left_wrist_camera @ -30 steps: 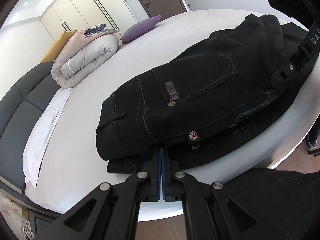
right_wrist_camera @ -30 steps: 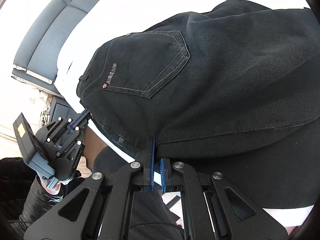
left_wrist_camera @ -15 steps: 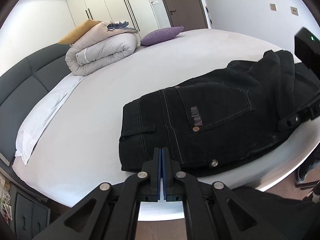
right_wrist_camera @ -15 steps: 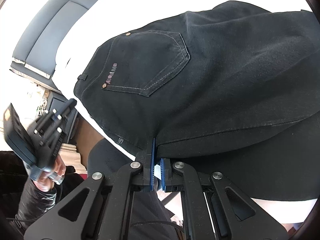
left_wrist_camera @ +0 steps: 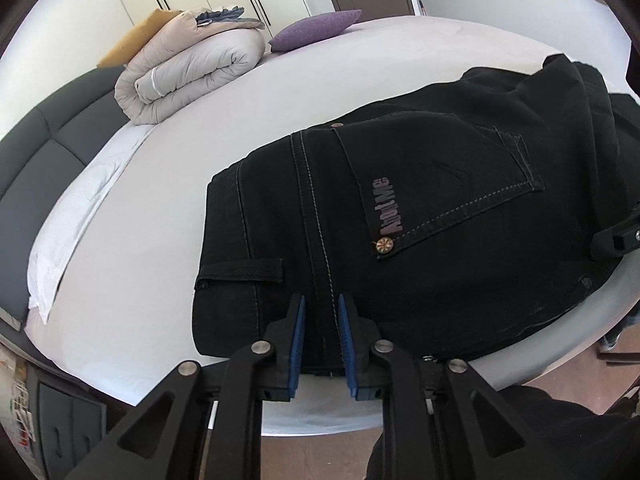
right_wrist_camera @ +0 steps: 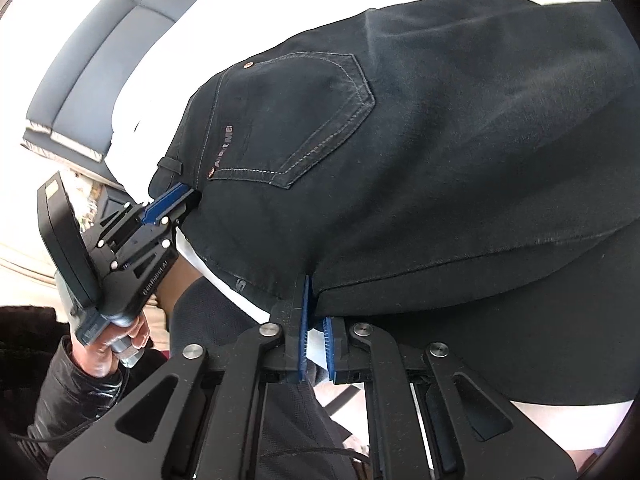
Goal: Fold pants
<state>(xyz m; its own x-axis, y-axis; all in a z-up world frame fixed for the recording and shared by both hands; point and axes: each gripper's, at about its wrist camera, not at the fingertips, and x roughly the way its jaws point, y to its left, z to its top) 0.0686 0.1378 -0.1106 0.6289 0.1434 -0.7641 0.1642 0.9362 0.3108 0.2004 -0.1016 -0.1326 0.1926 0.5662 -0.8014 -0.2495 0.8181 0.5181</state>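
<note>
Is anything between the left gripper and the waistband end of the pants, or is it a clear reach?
Nothing visible stands in the way. The left gripper has just been opening, and its blue pads flank the waistband edge of the black pants, fabric showing between them. The bed around that edge shows only bare sheet.

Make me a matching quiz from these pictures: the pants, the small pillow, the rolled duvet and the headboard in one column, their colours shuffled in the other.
Things:
1. pants
2. pillow
3. duvet
4. headboard

Colours:
A. purple
B. dark grey
C. black
D. beige

Pairs: 1-C, 2-A, 3-D, 4-B
</note>
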